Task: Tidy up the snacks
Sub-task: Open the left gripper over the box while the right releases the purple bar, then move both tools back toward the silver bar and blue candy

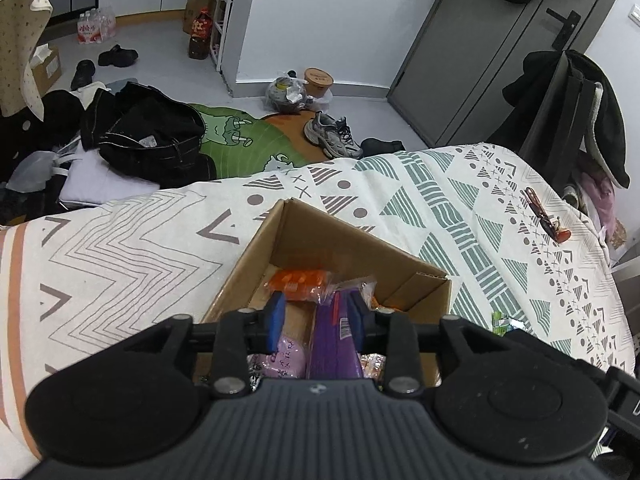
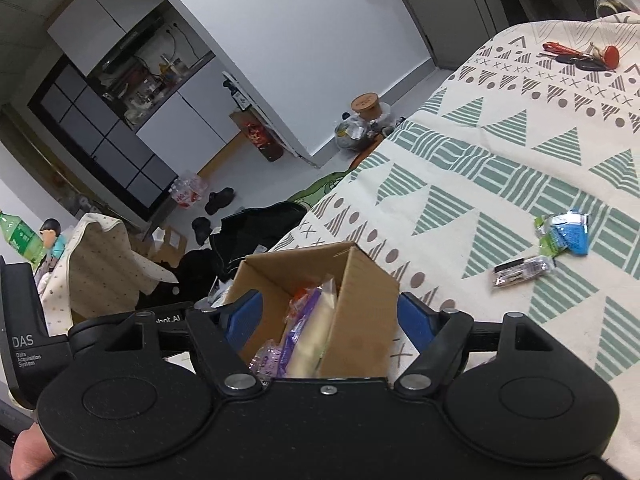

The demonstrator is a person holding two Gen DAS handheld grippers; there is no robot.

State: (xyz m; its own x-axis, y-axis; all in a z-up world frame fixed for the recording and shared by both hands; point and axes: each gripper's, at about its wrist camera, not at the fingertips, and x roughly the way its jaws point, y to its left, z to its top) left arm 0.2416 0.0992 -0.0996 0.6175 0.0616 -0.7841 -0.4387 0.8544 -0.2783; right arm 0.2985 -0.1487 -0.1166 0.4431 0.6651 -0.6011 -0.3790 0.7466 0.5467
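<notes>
An open cardboard box (image 1: 320,236) stands on the patterned bed cover. Inside lie an orange packet (image 1: 298,282), a pink packet (image 1: 284,356) and an upright purple packet (image 1: 332,332). My left gripper (image 1: 318,316) hangs over the box, half open, and the purple packet rests against its right finger, with a gap to the left pad. My right gripper (image 2: 330,320) is wide open, its blue pads either side of the box (image 2: 360,320). Purple and pale yellow packets (image 2: 316,328) stick up between them. A green-and-blue packet (image 2: 564,232) and a clear packet (image 2: 524,270) lie loose on the bed.
Keys with a red tag (image 2: 580,58) lie near the bed's far corner. Beyond the bed's edge the floor holds dark clothes (image 1: 152,136), a sneaker (image 1: 332,136), bags and bottles. A grey door (image 1: 500,40) and a chair draped with clothing (image 1: 580,120) stand at the right.
</notes>
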